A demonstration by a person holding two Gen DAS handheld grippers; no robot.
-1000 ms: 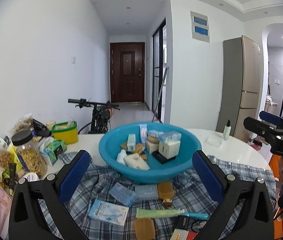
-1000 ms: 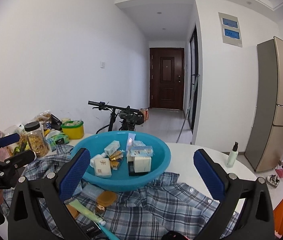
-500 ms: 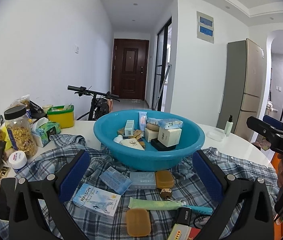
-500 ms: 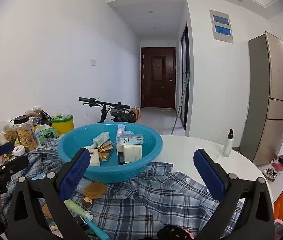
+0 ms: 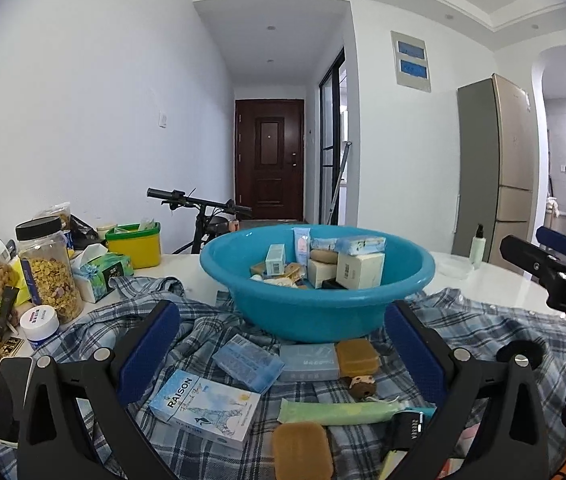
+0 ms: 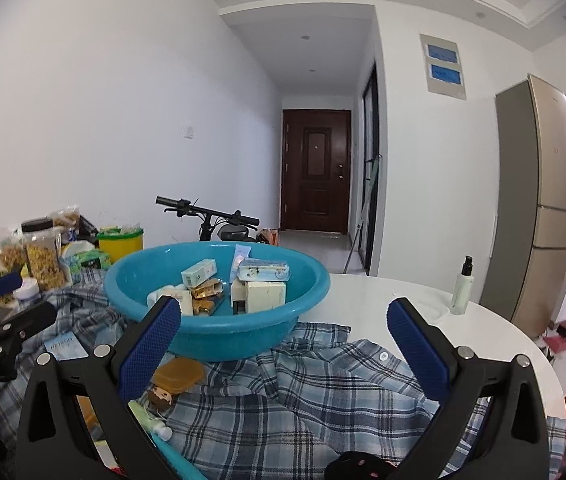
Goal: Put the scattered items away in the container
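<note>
Both the left tongs (image 5: 283, 344) and right tongs (image 6: 285, 334) gape apart over rumpled plaid cloth (image 6: 323, 392), near the glossy round blue basin (image 5: 317, 304) and what looks like amber soap (image 5: 357, 363).

Both wrist views face the door, sharing the blue basin (image 5: 315, 280) (right camera seemingly farther right).

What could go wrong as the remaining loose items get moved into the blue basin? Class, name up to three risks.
1. The loose items lie on a rumpled plaid shirt; a finger of the open left hand-held gripper could snag the cloth and drag the blue basin, which sits on it.
2. The RAISON box, blue case and soap bars crowd together, so neighbours may be nudged.
3. The basin is already piled; additions might topple.
</note>
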